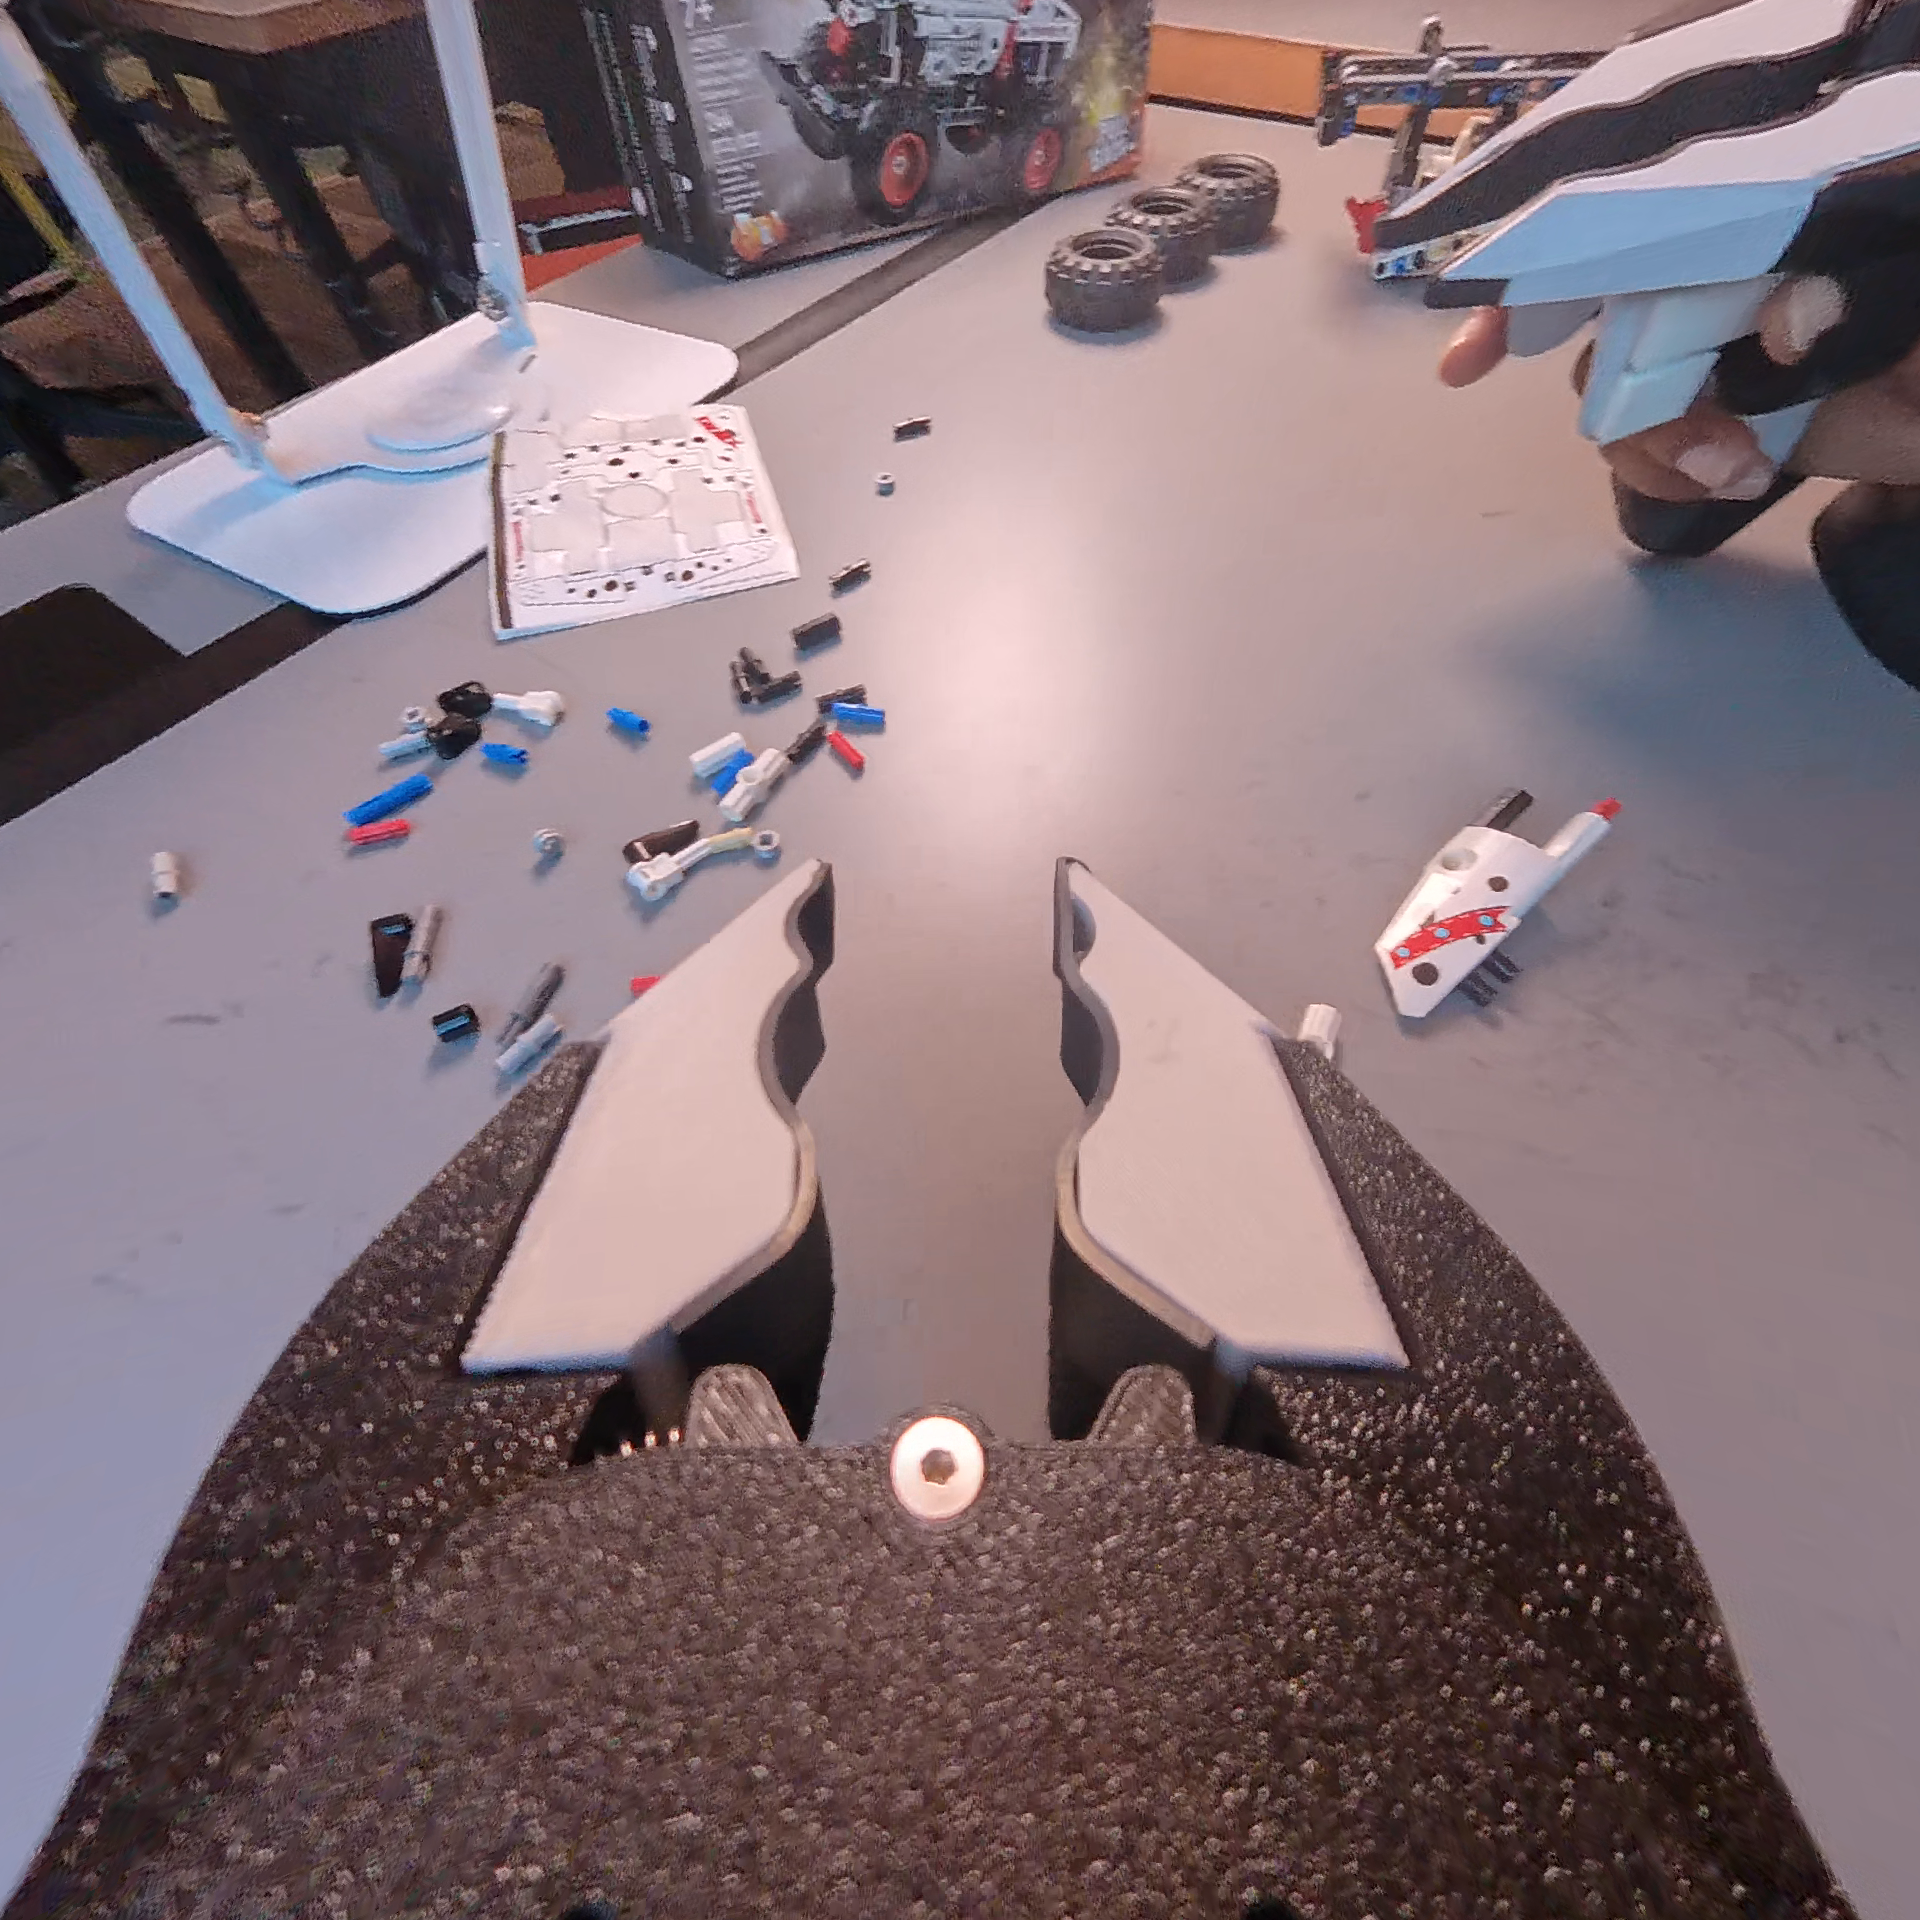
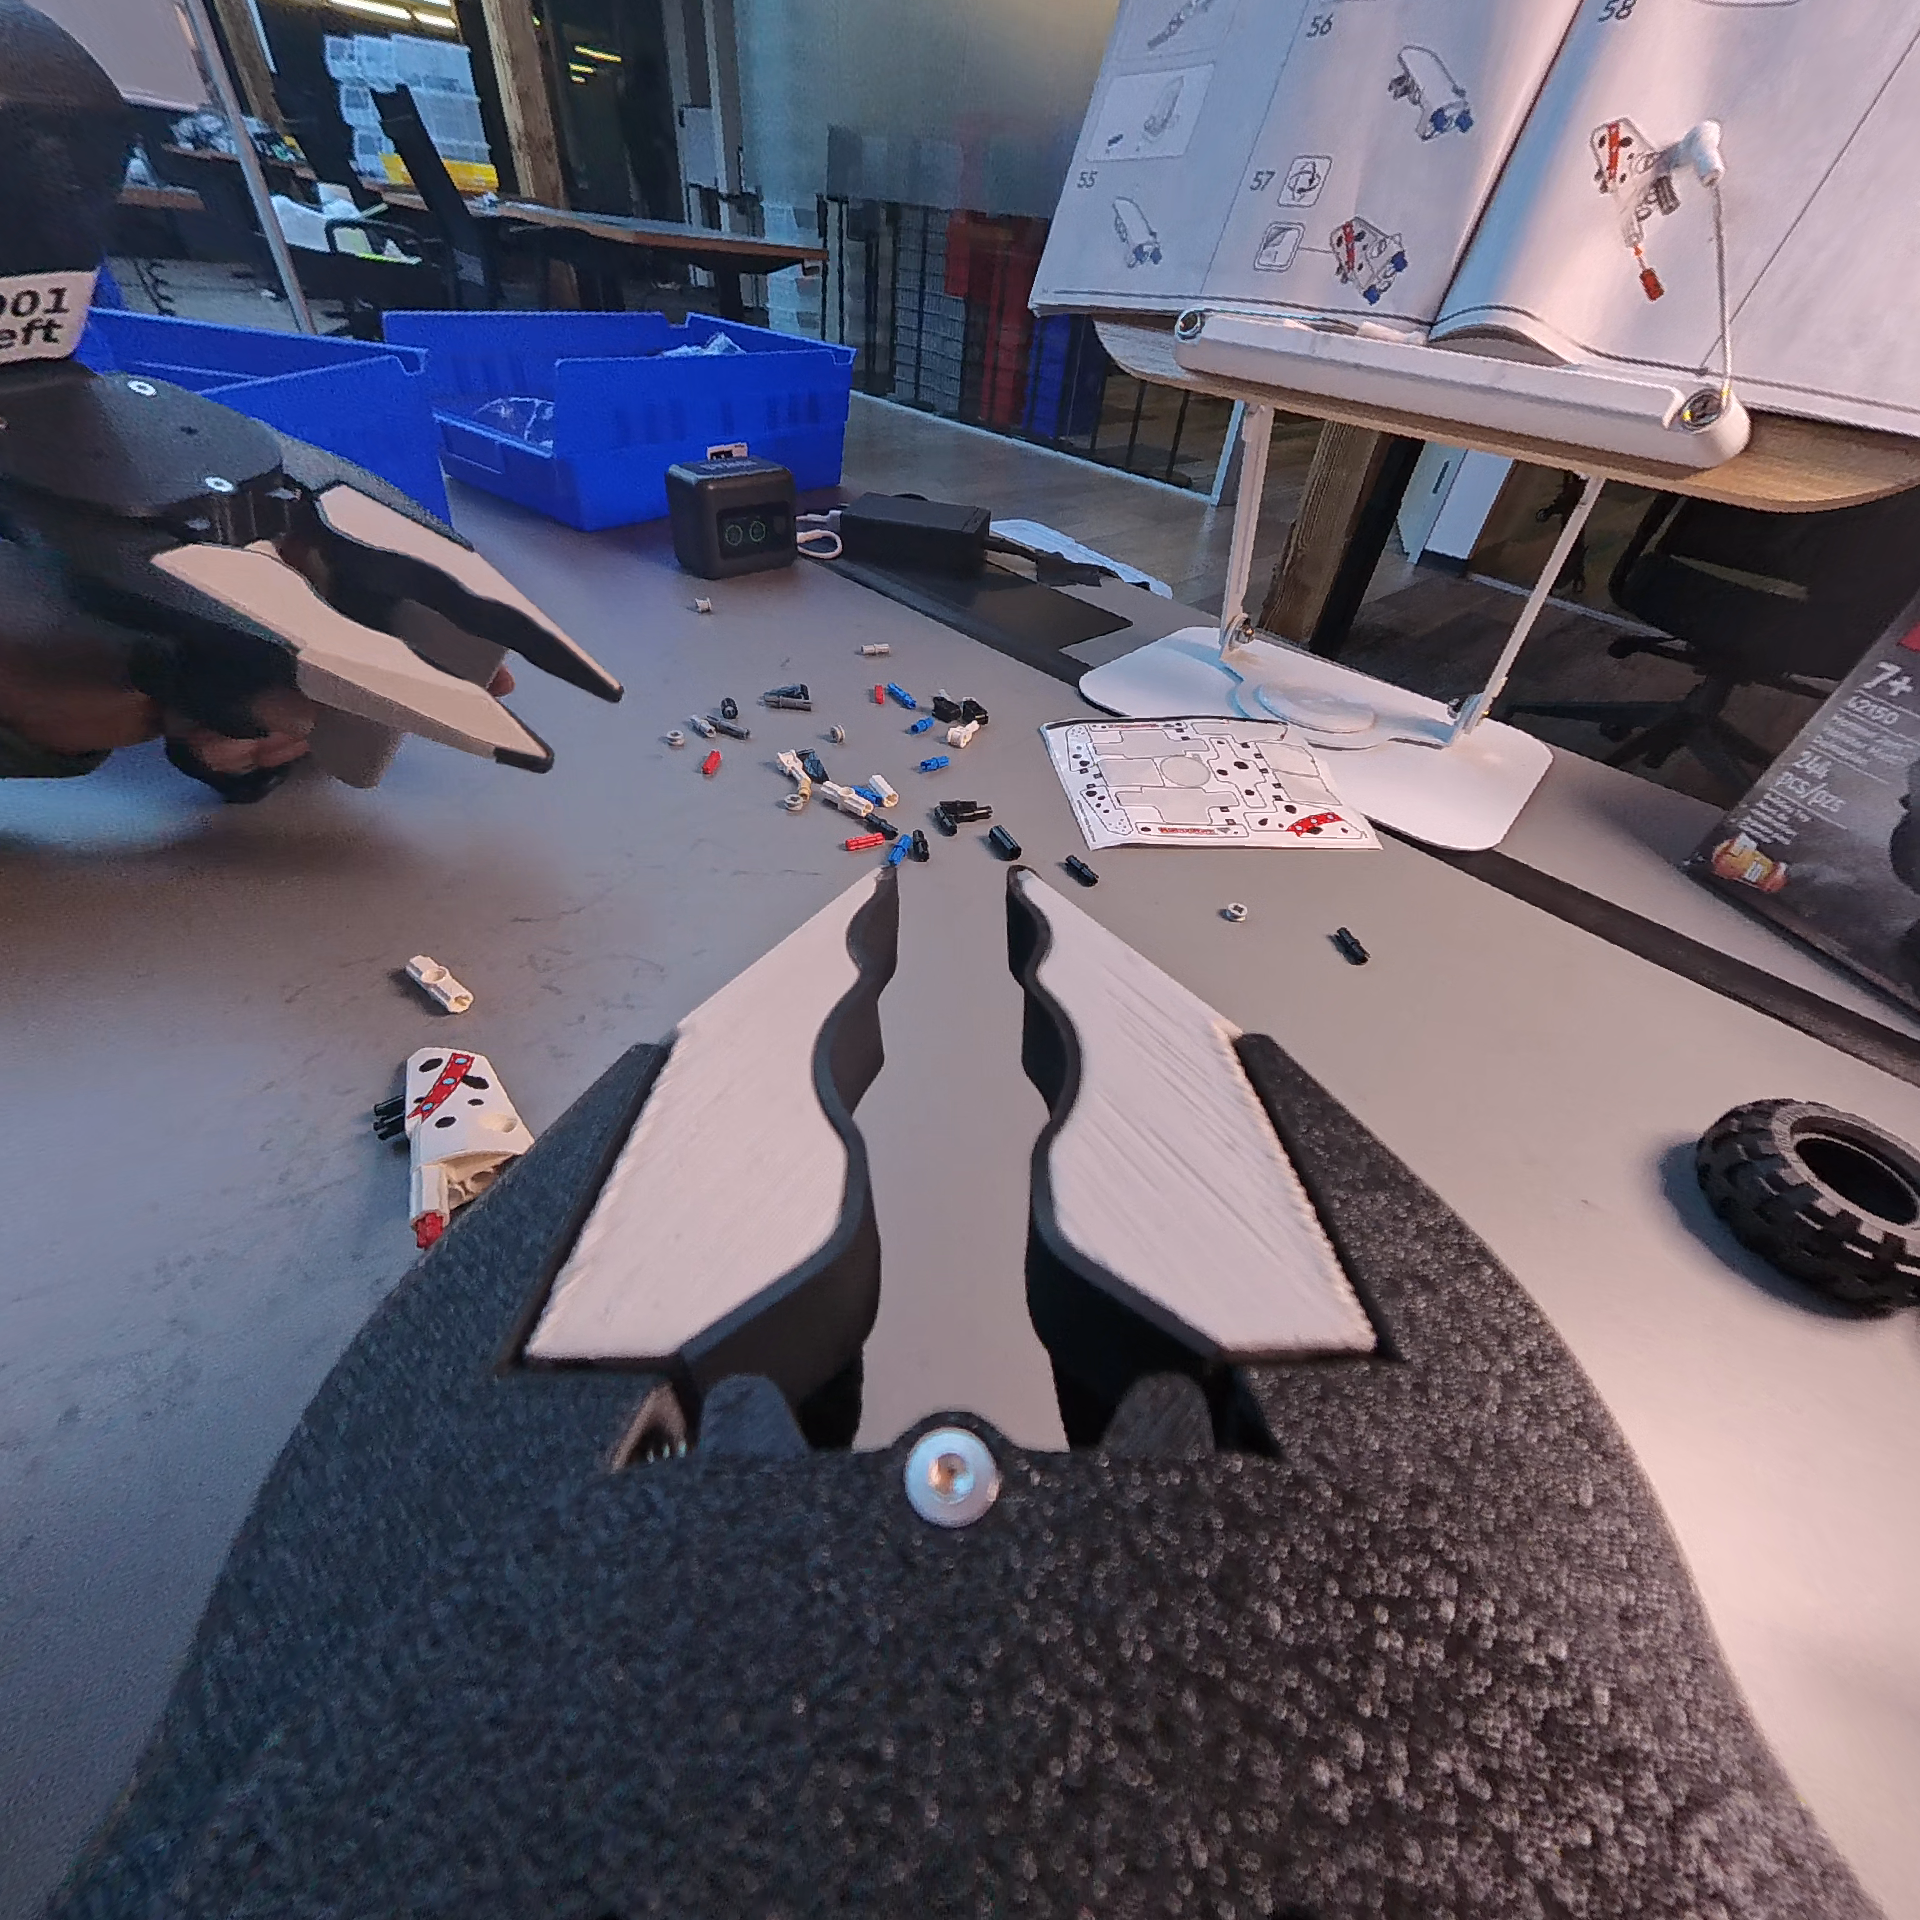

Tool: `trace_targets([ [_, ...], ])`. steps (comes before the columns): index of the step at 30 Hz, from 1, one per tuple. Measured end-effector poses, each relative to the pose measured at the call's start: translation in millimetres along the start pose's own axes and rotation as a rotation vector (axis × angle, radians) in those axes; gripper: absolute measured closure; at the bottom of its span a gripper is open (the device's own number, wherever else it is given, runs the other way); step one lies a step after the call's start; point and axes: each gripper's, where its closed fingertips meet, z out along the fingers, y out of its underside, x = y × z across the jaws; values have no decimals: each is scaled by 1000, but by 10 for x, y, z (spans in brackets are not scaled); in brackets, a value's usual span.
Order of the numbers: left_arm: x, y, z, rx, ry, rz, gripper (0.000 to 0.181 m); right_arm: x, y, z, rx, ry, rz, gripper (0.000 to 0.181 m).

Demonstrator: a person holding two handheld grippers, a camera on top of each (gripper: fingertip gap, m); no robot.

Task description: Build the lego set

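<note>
Left view: my left gripper (image 1: 943,883) hovers over the bench (image 1: 1143,644), fingers released, panel (image 1: 1455,920) near right, pins (image 1: 644,769) left, tyres (image 1: 1164,234) far. Right view: right gripper (image 2: 951,883) likewise released; the panel (image 2: 457,1122) lies left. I judge much building remains.

Writing stands on four things: a white label (image 2: 36,312) on the left gripper (image 2: 582,727), the open instruction booklet (image 2: 1558,156) with numbered steps, the printed set box (image 1: 883,114), and the sticker sheet (image 1: 634,509) on the tabletop (image 1: 1143,623).
</note>
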Motion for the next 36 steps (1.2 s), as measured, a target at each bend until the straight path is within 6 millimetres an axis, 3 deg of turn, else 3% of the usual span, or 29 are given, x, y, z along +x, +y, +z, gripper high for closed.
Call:
trace_targets([
  [11,-510,127,6,-68,-216,-90,141,-18,62,32,-22,-8,0,160],
  [16,-826,234,91,-153,-295,-79,151,-38,88,52,-36,-13,-13,159],
  [24,-1308,337,37,-200,-419,-118,173,-56,84,42,-37,-25,-15,159],
  [30,-1458,244,156,-178,-425,-84,181,-92,91,45,-45,-32,-49,159],
  [36,-1345,102,477,-180,-348,-15,181,-103,90,41,-50,-32,-75,159],
])
